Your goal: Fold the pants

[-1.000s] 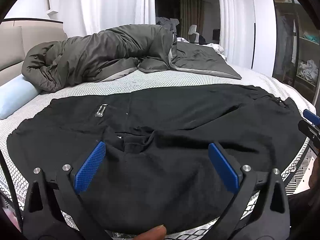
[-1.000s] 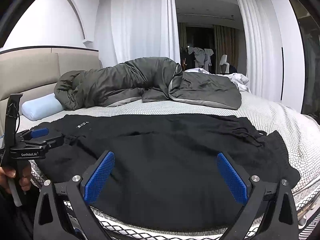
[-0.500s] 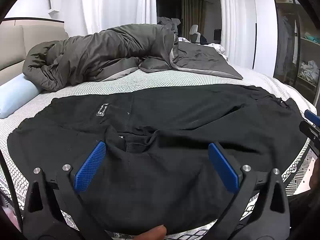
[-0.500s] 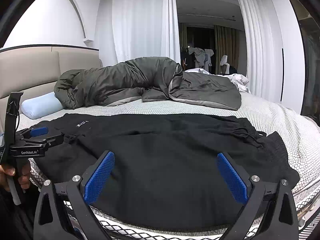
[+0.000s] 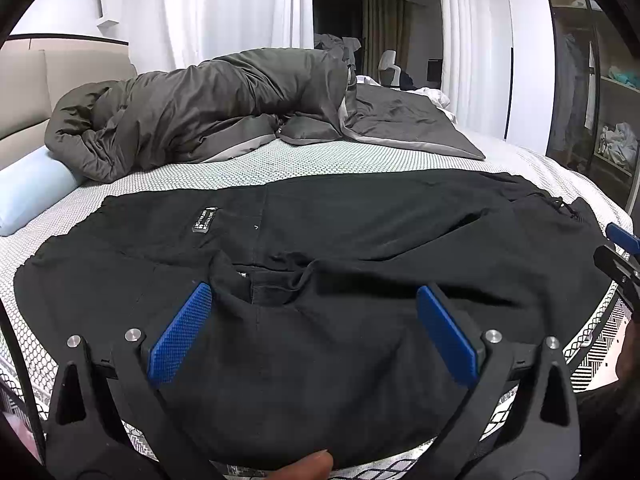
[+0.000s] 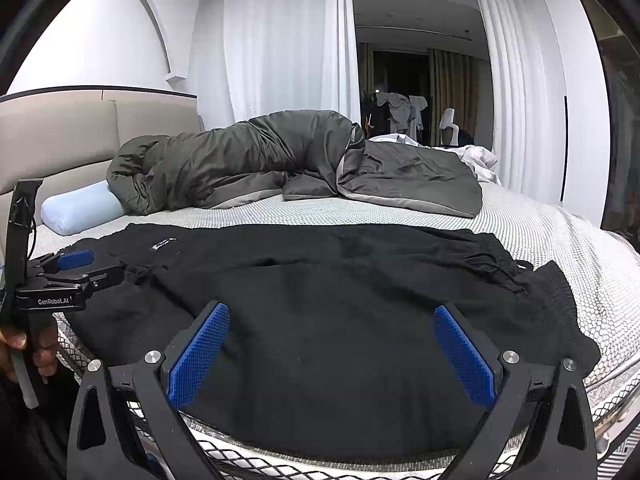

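Hovering: left claw (image 5: pixel 312 328) and right claw (image 6: pixel 332 348), both spread wide, empty
Pants: black pants (image 6: pixel 340 300) spread along bed's (image 6: pixel 560 248) near edge
Advice: pinch hem and waistband layers together, lift evenly, fold across without dragging wrinkles

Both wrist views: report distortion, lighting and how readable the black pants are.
Left wrist view: fisheye bows the bed edge; black pants show faint folds, small label legible as a patch only. Right wrist view: dark vignette corners, bright curtains, pants nearly featureless black.
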`<state>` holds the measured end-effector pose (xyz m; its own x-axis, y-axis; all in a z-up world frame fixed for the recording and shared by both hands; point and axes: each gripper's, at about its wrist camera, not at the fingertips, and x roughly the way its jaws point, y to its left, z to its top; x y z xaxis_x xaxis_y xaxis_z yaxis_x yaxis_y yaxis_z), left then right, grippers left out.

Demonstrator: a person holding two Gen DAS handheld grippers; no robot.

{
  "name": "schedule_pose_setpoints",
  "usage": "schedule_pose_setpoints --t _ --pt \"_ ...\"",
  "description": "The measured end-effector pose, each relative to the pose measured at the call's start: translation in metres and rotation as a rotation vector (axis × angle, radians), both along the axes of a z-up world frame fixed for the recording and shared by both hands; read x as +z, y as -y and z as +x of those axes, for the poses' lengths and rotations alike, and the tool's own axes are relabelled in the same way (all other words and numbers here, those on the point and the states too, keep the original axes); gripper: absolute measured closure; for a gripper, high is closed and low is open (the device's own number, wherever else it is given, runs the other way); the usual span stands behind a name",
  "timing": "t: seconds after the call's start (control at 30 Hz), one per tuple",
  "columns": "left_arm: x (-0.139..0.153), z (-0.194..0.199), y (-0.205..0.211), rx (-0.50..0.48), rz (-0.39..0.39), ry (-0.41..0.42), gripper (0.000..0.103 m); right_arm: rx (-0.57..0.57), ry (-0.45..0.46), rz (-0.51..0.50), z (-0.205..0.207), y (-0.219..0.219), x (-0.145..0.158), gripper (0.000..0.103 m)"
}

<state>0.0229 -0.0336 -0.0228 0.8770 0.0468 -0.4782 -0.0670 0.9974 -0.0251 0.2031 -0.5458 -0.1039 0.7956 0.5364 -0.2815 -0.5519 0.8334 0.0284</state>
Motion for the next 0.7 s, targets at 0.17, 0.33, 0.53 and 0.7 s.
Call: schedule_pose_setpoints --t 0.17,0.33,0.53,0.7 --pt "0.0 0.0 -0.002 0.002 -0.007 0.001 0.001 -0.009 -0.001 0.002 0.004 0.002 0.0 0.0" --pt "0.0 -0.003 -0.006 0.011 -0.019 -0.002 0.001 -0.013 -0.011 0.012 0.005 0.005 0.0 0.0" --pt "0.007 -0.014 -0.023 0.038 -0.061 0.004 0.001 -0.018 -0.006 0.004 0.009 0.003 0.001 0.0" --pt "0.031 -0.037 -0.068 0.071 -0.132 0.036 0.001 -0.039 -0.008 0.026 0.018 0.017 0.008 0.0"
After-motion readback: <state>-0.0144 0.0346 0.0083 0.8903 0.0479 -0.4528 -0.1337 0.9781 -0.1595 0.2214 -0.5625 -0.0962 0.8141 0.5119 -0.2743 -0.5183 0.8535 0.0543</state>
